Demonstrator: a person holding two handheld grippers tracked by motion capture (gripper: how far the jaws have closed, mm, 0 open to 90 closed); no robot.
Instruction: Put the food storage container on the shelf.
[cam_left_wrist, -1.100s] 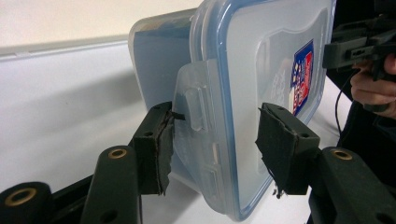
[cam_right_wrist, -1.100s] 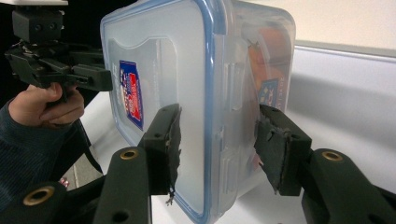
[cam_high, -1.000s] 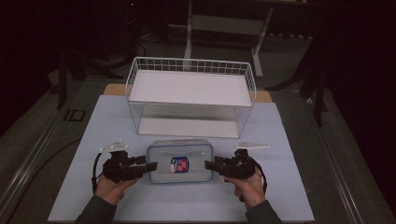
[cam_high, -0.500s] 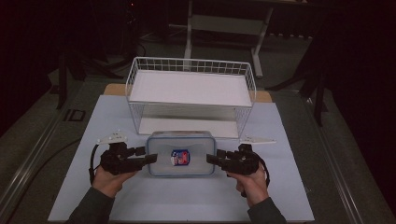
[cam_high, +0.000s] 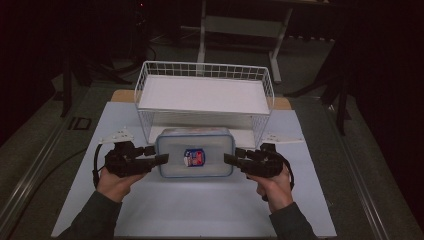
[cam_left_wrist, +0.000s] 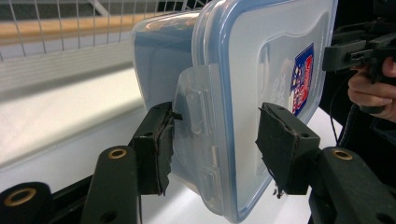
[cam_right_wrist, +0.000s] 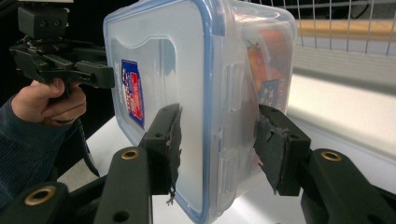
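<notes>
From above, a clear plastic box (cam_high: 195, 152) with a blue-rimmed lid sits just in front of a white wire basket (cam_high: 205, 92), toward the middle of the worktop (cam_high: 200, 210), with the left gripper (cam_high: 159, 160) at its left end and the right gripper (cam_high: 229, 159) at its right end. The gripper views add the close detail: the left fingers (cam_left_wrist: 154, 147) clamp the box's end over a lid latch, and the right fingers (cam_right_wrist: 163, 144) clamp the opposite end, lid on one side, body on the other. The right gripper view also reveals orange contents inside.
</notes>
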